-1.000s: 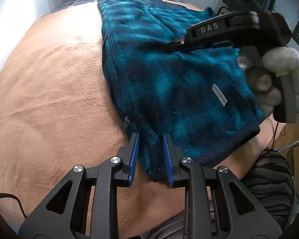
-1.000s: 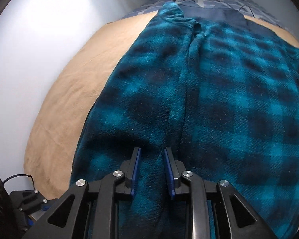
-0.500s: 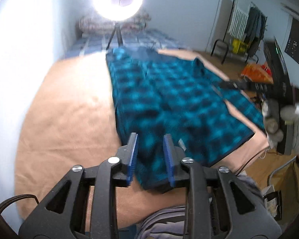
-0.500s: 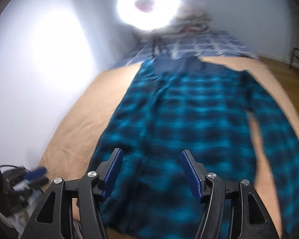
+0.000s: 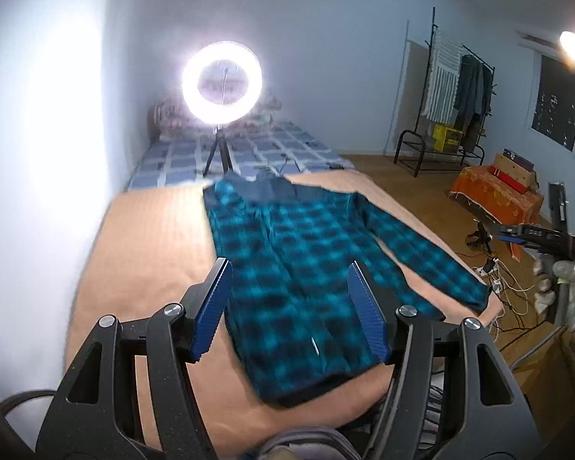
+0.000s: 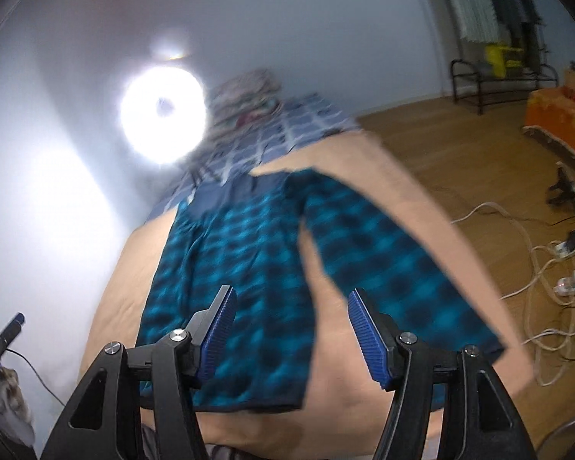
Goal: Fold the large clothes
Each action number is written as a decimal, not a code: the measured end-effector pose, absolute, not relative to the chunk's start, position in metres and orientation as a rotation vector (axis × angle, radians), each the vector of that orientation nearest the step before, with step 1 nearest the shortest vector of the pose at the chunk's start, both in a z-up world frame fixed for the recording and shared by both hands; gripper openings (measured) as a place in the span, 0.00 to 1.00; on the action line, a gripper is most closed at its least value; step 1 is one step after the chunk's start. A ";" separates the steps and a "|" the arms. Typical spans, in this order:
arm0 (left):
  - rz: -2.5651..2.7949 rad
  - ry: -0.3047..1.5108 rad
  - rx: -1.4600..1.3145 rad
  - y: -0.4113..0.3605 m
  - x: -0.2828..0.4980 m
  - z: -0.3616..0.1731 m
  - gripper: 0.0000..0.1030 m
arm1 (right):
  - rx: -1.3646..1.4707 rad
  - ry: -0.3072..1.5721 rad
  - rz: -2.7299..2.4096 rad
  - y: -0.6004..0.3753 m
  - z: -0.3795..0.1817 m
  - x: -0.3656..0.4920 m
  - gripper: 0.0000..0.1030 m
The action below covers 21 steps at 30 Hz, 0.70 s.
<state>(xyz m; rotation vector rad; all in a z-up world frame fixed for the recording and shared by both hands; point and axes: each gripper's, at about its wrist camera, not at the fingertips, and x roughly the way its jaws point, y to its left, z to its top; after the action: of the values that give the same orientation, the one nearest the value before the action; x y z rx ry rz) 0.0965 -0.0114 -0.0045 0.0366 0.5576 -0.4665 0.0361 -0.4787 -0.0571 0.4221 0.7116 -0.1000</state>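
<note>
Left wrist view: left gripper (image 5: 289,310) is up off the bed w/ jaws spread, nothing between the pads; they've just been opening, and the plaid jacket (image 5: 306,276) lies free below. Jacket is flat on the tan blanket (image 5: 149,245), collar toward the ring light (image 5: 222,78), one half already folded in so the left edge runs straight, the other sleeve (image 5: 421,257) stretched out toward the blanket's right edge. Right gripper (image 6: 289,331) is also spread and empty, hanging over hem and sleeve; its jaws parted a moment sooner. Judgement: next fold is prob. that sleeve. To do it well, come down near the cuff (image 6: 475,337), pinch only the top layer, not the blanket, lift just enough to clear, carry it across the body, lay it parallel to the folded edge. Fleece looks thick, so expect it to bunch; smooth before releasing.
</note>
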 end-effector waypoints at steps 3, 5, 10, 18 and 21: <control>-0.469 0.519 0.068 -0.017 0.099 0.017 0.62 | 0.379 0.691 -0.143 -0.495 -0.036 0.022 0.62; -0.480 0.499 0.073 -0.021 0.102 0.028 0.62 | 0.344 0.692 -0.186 -0.505 -0.029 0.015 0.62; -0.551 0.502 0.067 -0.042 0.114 0.038 0.62 | 0.373 0.770 -0.276 -0.543 -0.055 0.007 0.62; -0.646 0.631 0.043 -0.086 0.125 -0.005 0.62 | 0.521 0.912 -0.395 -0.608 -0.147 0.003 0.62; -0.657 0.685 0.051 -0.099 0.125 -0.026 0.62 | 0.594 0.950 -0.428 -0.630 -0.179 0.004 0.62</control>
<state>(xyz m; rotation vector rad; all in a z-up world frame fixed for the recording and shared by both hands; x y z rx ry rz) 0.1246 -0.0985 -0.0262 0.0512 0.6849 -0.6567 0.0038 -0.6295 -0.1794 0.5936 0.9496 -0.4279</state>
